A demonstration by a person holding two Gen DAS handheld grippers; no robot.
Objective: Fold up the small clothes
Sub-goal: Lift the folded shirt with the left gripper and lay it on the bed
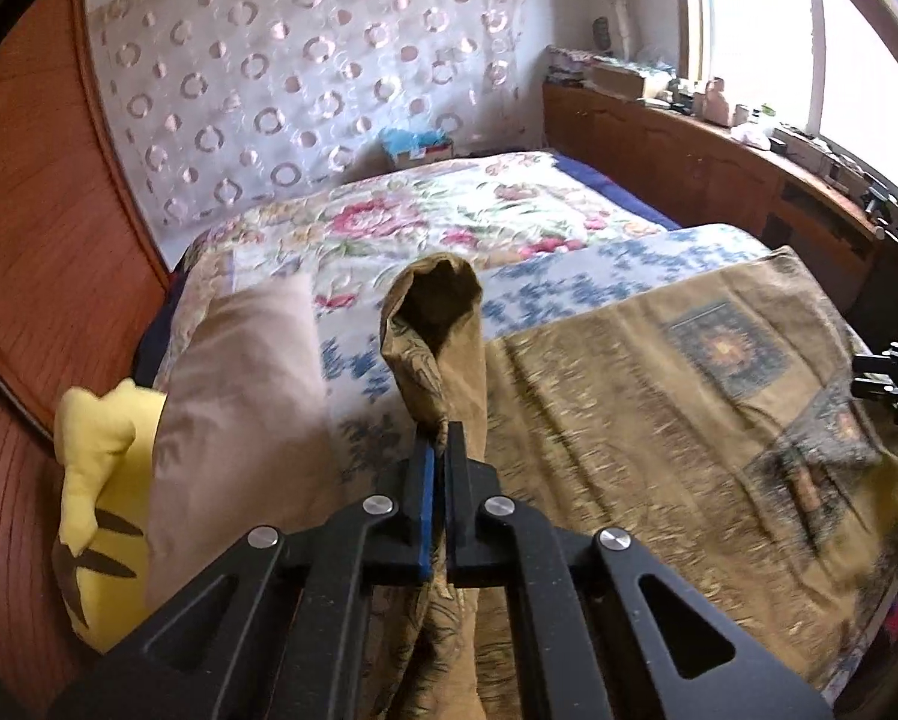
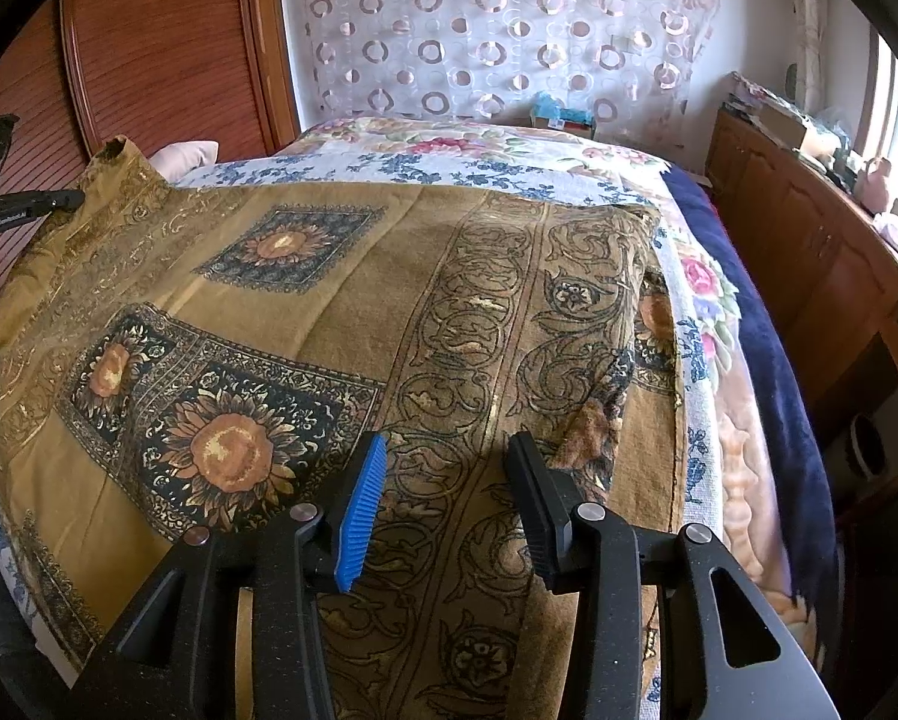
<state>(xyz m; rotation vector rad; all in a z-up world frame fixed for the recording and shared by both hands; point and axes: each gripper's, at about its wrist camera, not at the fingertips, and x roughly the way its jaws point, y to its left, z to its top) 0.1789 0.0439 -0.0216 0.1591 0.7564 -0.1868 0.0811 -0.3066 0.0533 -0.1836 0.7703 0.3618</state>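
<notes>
My left tongs (image 1: 443, 438) are clenched on one raised edge of the brown printed garment (image 2: 341, 312), which lies mostly flat on the bed (image 2: 698, 324); my right tongs (image 2: 449, 468) hang released above it, so I judge the folding is only beginning

- The left gripper (image 1: 446, 429) points downward, its jaws clamped tight on a raised fold of cloth.
- The right gripper (image 2: 449, 450) hangs angled down, jaws parted, pads pressing on nothing.
</notes>
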